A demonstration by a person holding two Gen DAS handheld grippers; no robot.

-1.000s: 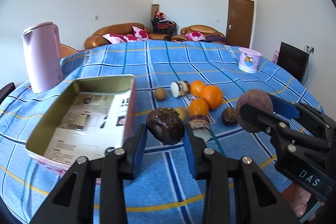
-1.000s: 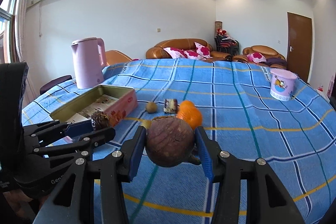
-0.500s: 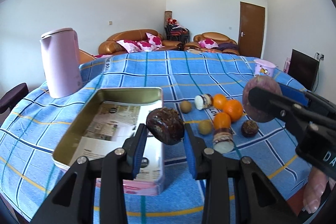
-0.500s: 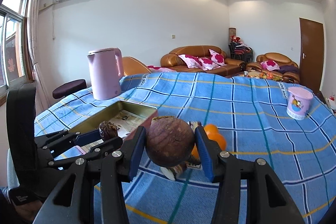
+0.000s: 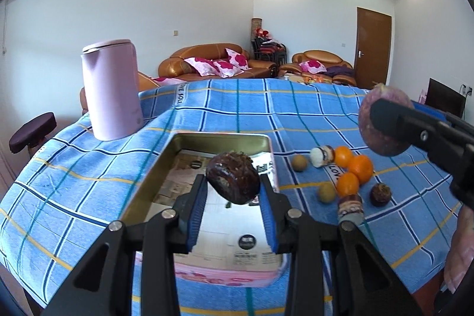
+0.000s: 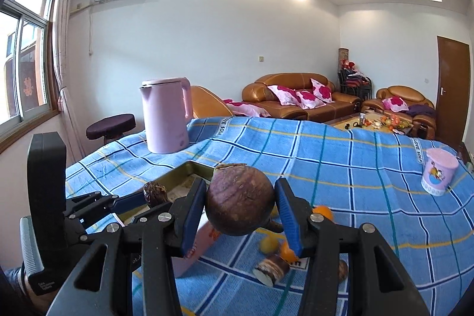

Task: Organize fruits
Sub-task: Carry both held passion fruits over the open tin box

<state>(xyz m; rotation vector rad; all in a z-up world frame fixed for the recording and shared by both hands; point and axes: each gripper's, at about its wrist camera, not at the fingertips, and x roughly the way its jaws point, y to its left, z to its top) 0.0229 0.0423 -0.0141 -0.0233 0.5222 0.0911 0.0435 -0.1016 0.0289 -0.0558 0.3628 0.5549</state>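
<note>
My left gripper is shut on a small dark brown fruit and holds it above the open gold tin box. My right gripper is shut on a large round purple-brown fruit, held in the air right of the tin; it also shows in the left wrist view. On the blue checked tablecloth lie three oranges, two small tan fruits, a dark round fruit and two cut brown pieces.
A pink kettle stands at the far left of the table. A pink cup stands at the far right. The tin has a paper lining and a pink outer wall. A sofa and chairs are beyond the table.
Both grippers have risen and moved left with their fruits. The left one now hangs over the tin's inside instead of beside it.
</note>
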